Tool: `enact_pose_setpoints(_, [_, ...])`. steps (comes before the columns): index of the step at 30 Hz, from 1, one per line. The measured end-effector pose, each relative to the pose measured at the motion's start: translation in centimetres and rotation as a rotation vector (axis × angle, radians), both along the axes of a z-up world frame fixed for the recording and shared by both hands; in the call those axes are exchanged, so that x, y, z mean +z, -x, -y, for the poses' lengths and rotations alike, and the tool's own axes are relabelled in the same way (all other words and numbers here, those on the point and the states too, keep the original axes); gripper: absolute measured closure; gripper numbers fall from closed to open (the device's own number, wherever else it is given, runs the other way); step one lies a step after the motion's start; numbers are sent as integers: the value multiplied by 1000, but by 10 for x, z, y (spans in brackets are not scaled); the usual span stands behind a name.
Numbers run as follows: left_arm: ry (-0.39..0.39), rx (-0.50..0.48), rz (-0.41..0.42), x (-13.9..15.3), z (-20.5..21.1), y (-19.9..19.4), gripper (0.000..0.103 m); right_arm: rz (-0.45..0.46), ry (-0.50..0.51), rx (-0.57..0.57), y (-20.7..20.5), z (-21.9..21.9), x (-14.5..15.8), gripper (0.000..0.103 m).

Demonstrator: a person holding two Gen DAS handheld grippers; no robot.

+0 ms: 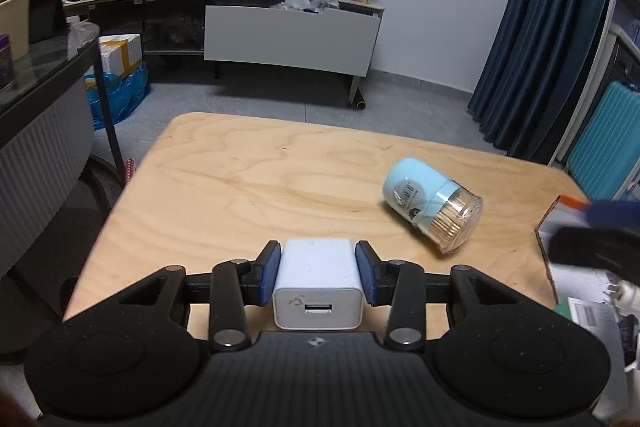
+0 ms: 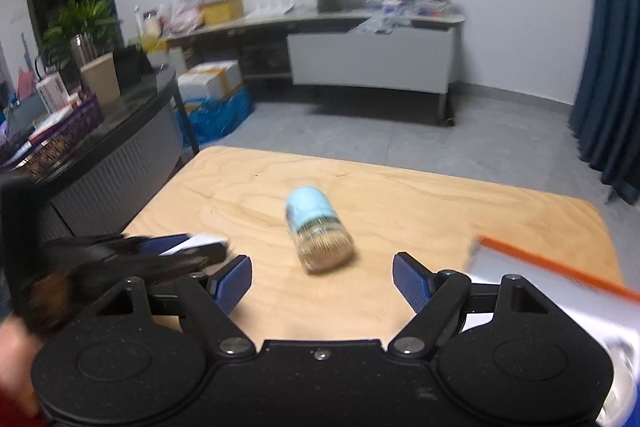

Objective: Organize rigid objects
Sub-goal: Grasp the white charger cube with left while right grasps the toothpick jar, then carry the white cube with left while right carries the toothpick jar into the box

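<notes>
A: From the left wrist view, what does the left claw (image 1: 319, 277) show?

B: It is pinching a white USB charger (image 1: 319, 287) between its blue pads (image 1: 270, 273), one pad flat on each side. The charger's port faces the camera. The claw sits level and low over the near edge of the wooden bench (image 1: 248, 187).

A: And the toothpick jar (image 1: 434, 203)?

B: It lies on its side on the bench, ahead and to the right of the charger and well apart from it, blue cap pointing away, clear base toward the camera. At the right edge a blurred dark shape, the right claw (image 1: 596, 247), hangs over a box with an orange rim (image 1: 568, 205).

A: The right wrist view?

B: The picture is blurred. The right claw (image 2: 322, 281) is spread wide, nothing between its blue pads (image 2: 412, 281). It points level across the bench (image 2: 440, 203). The toothpick jar (image 2: 318, 233) lies just ahead, between the line of the fingers, not touching them. The left claw (image 2: 168, 253) shows as a dark smear at left, and the box (image 2: 560, 287) lies at right.
</notes>
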State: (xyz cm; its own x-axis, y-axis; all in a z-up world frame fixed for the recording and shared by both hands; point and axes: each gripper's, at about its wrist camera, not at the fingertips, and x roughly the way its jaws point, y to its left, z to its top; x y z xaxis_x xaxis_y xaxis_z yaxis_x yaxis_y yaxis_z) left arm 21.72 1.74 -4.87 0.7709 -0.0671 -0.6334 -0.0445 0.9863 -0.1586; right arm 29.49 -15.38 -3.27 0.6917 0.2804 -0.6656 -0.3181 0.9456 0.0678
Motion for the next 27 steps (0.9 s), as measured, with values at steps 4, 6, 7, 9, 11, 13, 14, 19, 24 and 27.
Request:
enact_pose_setpoints(4, [19,13,4,3,-7,8,62,-53,61,22,-43,-22,-18,11])
enact_pose_setpoints(6, [17,16,3,2,-9,11,62,-80,89,23,-60,-30,-29,11])
enact_pose_setpoints(7, [25,18,0,2,-11,12,62,-93,106,27,-66,-34,-36,11])
enact_pose_setpoints(9, [30,25,-2,1,-14,12,62,-119,143,27,-77,-40,-48,12])
enact_pose_setpoints(11, [40,31,-4,0,-18,12,62,-138,142,16,-81,-39,-56,30])
enact_pose_setpoints(13, [45,35,-4,0,-21,11,62,-142,105,3,-79,-36,-55,42])
enact_pose_setpoints(14, [48,34,-3,0,-22,12,62,-143,107,-4,-76,-36,-53,45])
enact_pose_setpoints(19, [54,40,9,3,-20,19,62,-131,64,-21,-44,-33,-41,45])
enact_pose_setpoints(24, [52,34,36,13,-14,37,62,-100,10,-26,1,-28,-18,45])
enact_pose_setpoints(27, [47,29,52,22,-9,50,62,-74,-15,-43,32,-24,-6,45])
